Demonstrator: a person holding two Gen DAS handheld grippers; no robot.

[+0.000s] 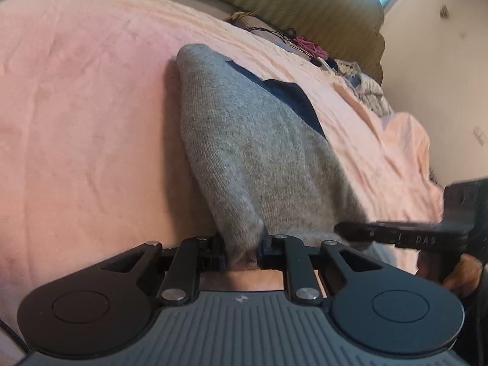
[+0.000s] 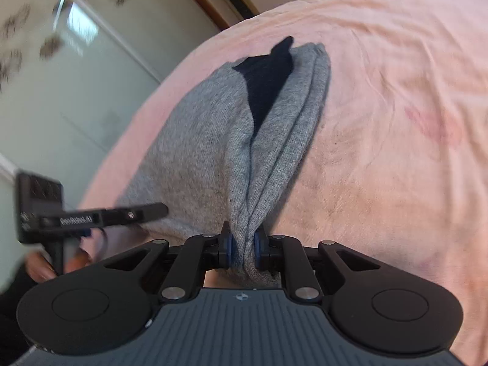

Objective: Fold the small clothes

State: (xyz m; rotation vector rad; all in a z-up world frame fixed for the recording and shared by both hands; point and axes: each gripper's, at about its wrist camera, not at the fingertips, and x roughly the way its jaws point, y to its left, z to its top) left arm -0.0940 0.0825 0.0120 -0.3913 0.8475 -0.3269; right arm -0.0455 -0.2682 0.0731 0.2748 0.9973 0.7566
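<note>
- The grey garment [image 1: 259,152] lies on the pink blanket [image 1: 76,106] of the bed, with a dark navy patch [image 1: 292,97] showing at its far end; its near edge is lifted off the blanket by both tools.
- The left gripper [image 1: 242,253] is pinched closed on one near corner of the garment, cloth bunched between its fingers.
- The right gripper [image 2: 244,251] is likewise clamped on the other near corner, with several layers gathered between its blue pads [image 2: 229,248].
- Judging from this, the step in hand is carrying the near edge over toward the navy patch to make a fold.
- To do it well, keep both corners level and apart, so the edge between them stays taut and does not sag.
- Lay the edge down square with the far end of the garment before letting go; the bunched layers may drop unevenly otherwise.
- The pile of clothes [image 1: 366,88] beyond the garment is well apart from it.
</note>
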